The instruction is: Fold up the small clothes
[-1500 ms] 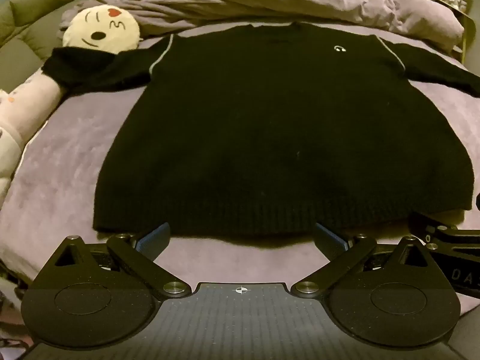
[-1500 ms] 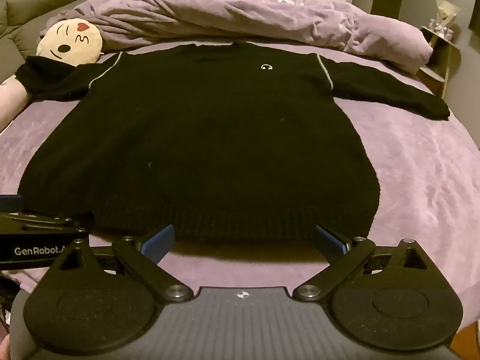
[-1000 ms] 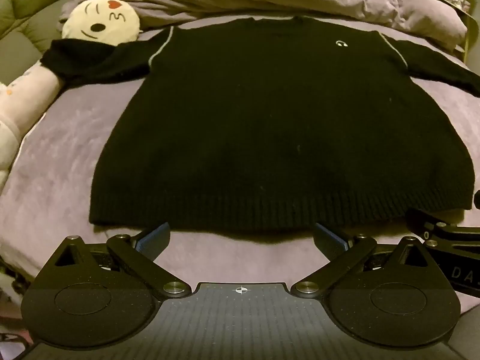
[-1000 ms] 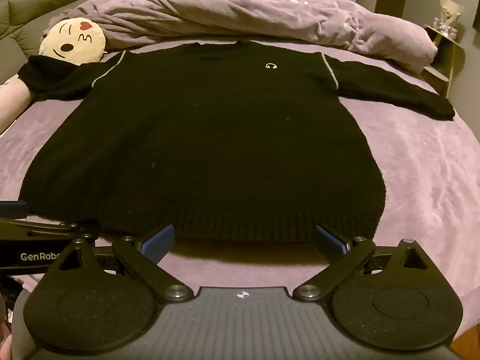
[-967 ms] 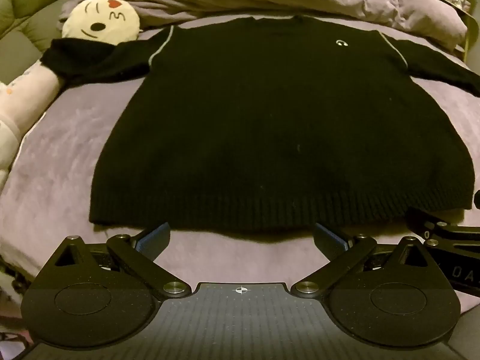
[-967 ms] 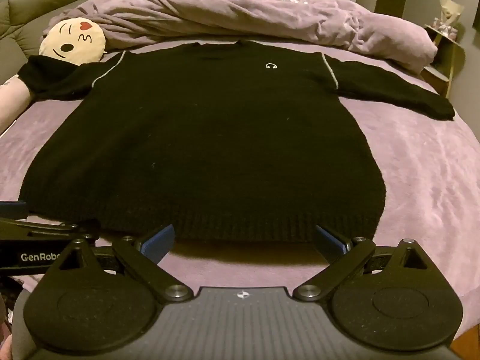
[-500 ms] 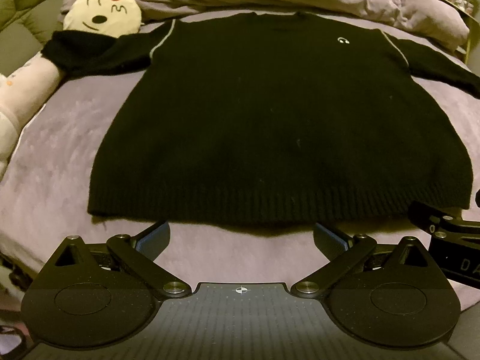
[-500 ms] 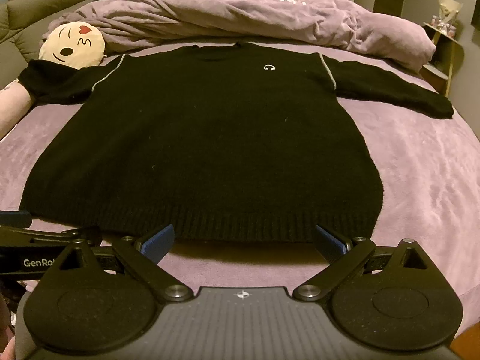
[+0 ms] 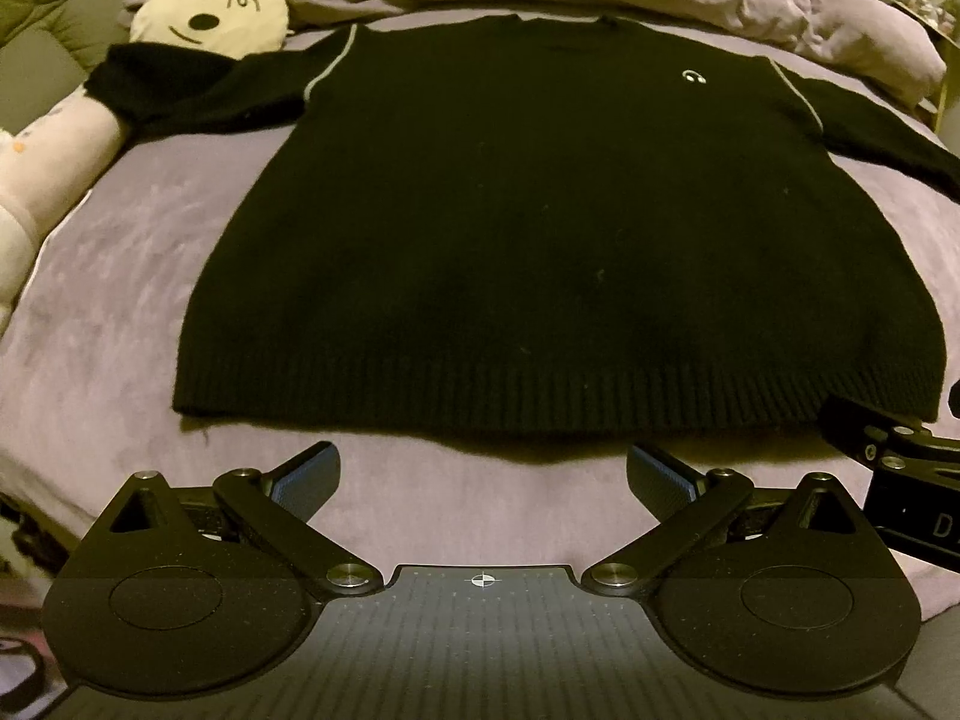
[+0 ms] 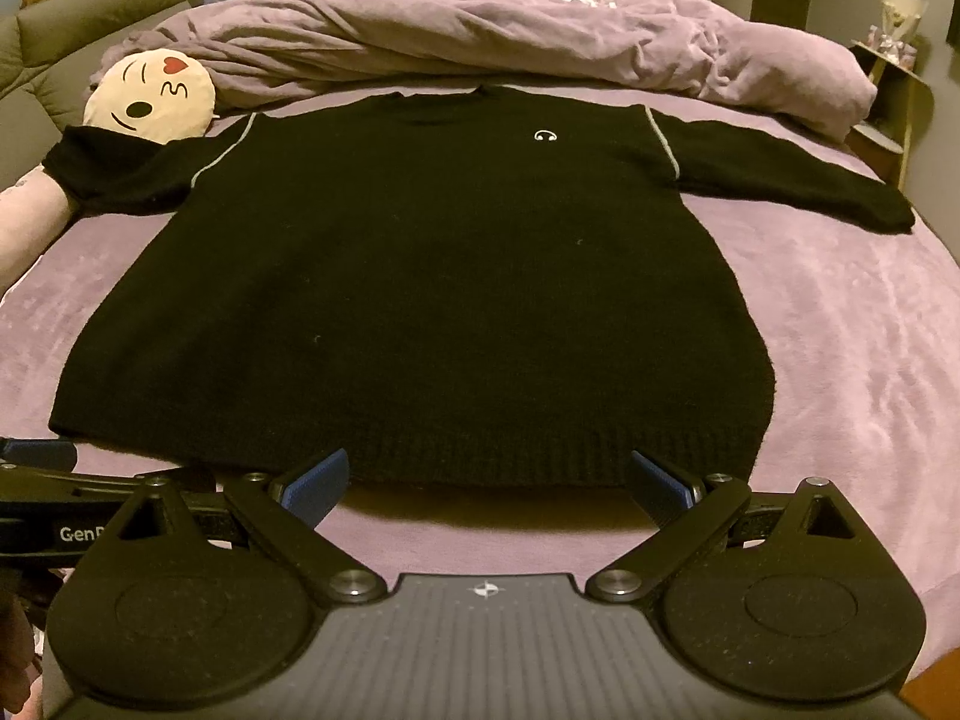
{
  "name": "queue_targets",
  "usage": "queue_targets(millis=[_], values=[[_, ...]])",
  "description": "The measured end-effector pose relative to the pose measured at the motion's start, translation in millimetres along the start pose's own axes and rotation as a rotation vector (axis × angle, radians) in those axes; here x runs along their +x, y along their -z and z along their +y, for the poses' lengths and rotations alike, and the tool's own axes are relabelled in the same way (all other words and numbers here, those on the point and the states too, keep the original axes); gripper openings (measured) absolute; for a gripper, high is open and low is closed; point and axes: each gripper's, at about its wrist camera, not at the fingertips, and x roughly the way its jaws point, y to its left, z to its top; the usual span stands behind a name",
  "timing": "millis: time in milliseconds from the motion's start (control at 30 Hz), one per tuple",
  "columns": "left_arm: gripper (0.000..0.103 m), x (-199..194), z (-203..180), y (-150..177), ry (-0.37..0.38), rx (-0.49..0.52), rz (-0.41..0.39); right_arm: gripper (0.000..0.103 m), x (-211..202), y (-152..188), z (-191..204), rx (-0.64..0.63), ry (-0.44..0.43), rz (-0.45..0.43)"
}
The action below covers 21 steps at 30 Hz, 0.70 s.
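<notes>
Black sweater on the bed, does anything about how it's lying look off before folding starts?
Mostly fine: the black sweater lies flat and face up on the purple bedspread. One oddity: its sleeve on the picture's left drapes over the emoji pillow instead of lying flat. Both grippers are open, short of the hem.

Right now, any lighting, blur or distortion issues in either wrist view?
Left wrist: dim warm light, black sweater nearly textureless, bedspread at left edge smeared, fisheye bows the hem. Right wrist: same cast, sharper; hem shadowed near the open right gripper.
</notes>
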Motion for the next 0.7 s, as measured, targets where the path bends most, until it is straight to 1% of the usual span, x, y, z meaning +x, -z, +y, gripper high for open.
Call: queue_targets(millis=[700], values=[[0.103,1.2,-1.8,1.4,0.001,-0.001,0.009,0.099,4.2,0.4,-5.6,0.009,-0.016,0.014]])
